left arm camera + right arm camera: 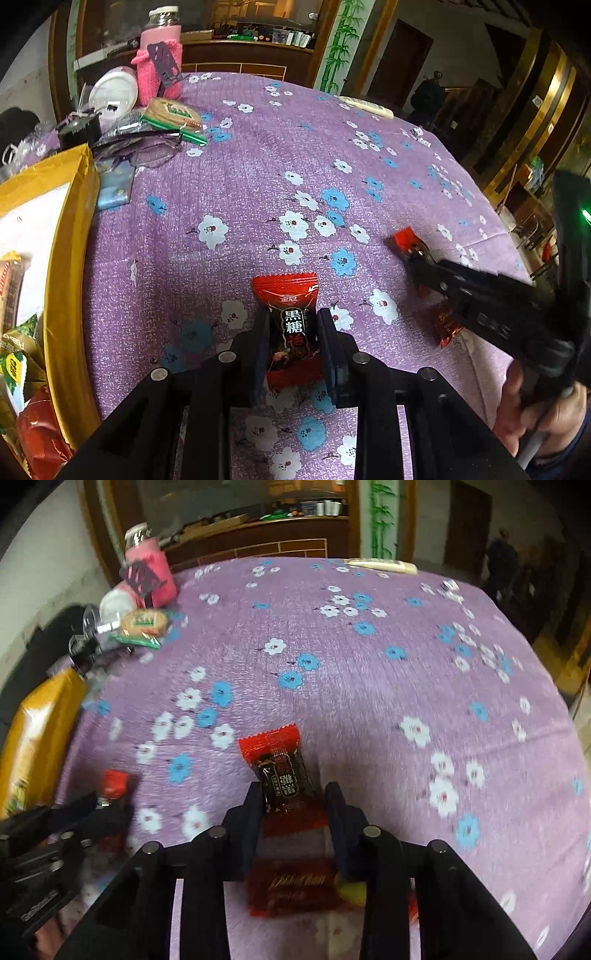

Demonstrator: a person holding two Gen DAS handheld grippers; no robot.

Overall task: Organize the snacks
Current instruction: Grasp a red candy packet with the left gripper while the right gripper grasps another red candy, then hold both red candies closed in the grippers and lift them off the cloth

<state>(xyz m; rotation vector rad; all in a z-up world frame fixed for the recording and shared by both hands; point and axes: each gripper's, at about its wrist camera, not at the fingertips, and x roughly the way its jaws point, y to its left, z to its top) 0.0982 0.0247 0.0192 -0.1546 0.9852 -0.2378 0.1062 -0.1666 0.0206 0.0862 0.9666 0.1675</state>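
Left gripper (293,334): jaws narrow, both pads pressed on a red and black candy (290,317) with white characters on the wrapper. The candy is held just above the purple flowered tablecloth (258,166).

Right gripper (291,805): jaws drawn in close around a second candy (282,775) of the same kind. The left pad is seen touching the wrapper; a narrow gap is visible at the right pad, so a firm grip cannot be confirmed. The view is blurred.

Relative to the held candy in the left wrist view: a yellow box (68,258) is placed well to the left, at the cloth's edge, with snack packets (14,369) inside. The right gripper (413,254) is seen to the right with its candy (406,238) at its tip, and a further red packet (445,326) lies under it. A pink bottle (160,55) and a biscuit pack (173,114) are located far behind, to the left.

A person's hand (543,417) is seen on the right gripper's handle.
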